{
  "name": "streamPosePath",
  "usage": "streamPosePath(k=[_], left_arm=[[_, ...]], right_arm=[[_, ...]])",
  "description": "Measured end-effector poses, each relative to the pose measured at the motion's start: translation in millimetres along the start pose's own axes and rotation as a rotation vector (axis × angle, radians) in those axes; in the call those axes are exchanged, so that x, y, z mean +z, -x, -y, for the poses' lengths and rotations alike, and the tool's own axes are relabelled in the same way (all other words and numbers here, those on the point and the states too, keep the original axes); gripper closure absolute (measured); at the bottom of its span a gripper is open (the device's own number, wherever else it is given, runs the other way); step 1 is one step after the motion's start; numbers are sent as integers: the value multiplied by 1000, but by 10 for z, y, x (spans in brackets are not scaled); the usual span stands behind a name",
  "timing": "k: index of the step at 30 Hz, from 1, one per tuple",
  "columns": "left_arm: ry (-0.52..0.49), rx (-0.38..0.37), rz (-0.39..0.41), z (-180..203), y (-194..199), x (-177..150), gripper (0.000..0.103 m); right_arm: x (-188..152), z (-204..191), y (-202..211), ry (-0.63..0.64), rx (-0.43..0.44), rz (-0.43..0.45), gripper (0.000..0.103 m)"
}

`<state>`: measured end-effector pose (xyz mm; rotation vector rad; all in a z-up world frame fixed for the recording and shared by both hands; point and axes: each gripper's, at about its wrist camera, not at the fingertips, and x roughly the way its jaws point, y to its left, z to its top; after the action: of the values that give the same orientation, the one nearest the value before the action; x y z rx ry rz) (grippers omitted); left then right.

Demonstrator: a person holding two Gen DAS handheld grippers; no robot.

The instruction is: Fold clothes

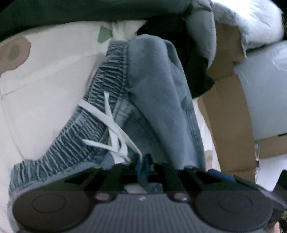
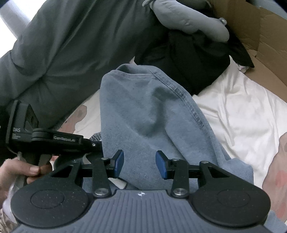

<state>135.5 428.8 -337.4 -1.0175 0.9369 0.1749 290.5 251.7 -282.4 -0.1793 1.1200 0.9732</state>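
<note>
Light blue denim shorts (image 1: 157, 93) with a gathered elastic waistband (image 1: 100, 100) and a white drawstring (image 1: 114, 132) lie heaped on a white sheet (image 1: 44, 93). My left gripper (image 1: 146, 168) sits low at the waistband by the drawstring knot. Its jaws stand a narrow way apart with denim at them; blur hides whether the pads press. In the right wrist view the denim (image 2: 143, 107) rises in a hump with a stitched seam. My right gripper (image 2: 140, 163) hovers open over it, blue pads (image 2: 119, 161) apart. The left gripper (image 2: 53, 139) reaches in from the left, held by a hand (image 2: 26, 170).
A dark grey-green jacket (image 2: 62, 53) lies at the back left, a black garment (image 2: 188, 59) behind the denim, and a grey padded garment (image 2: 188, 16) above it. An open cardboard box (image 1: 229, 111) stands at the right. White sheet (image 2: 242, 107) shows at the right.
</note>
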Motion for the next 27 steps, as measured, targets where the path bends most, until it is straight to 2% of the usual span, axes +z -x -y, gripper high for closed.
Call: streamPosePath(k=[1, 4, 5, 9, 12, 19, 25, 26, 27], left_arm=[[-10, -3, -1, 16, 54, 7, 70], [-45, -17, 1, 74, 248, 21, 52], [-53, -21, -1, 89, 313, 23, 50], [-48, -13, 32, 46, 563, 73, 51], [75, -8, 81, -104, 652, 218, 52], [250, 121, 144, -578, 485, 496, 56], [279, 143, 119, -765, 235, 624, 56], [279, 147, 112, -779, 172, 642, 58], [274, 149, 100, -790, 118, 650, 70]], right_arm=[[-6, 6, -1, -1, 0, -2, 56], [-26, 25, -6, -7, 1, -6, 53], [-35, 30, -8, -10, 2, -6, 53], [-72, 20, -14, -13, 5, -11, 53], [-93, -1, -22, -5, 6, -14, 53], [-103, 24, -5, -7, 1, -14, 53], [-127, 57, -7, -16, -4, -16, 53], [-129, 59, -6, -16, -5, -15, 53], [-130, 62, -6, -17, -6, -15, 53]])
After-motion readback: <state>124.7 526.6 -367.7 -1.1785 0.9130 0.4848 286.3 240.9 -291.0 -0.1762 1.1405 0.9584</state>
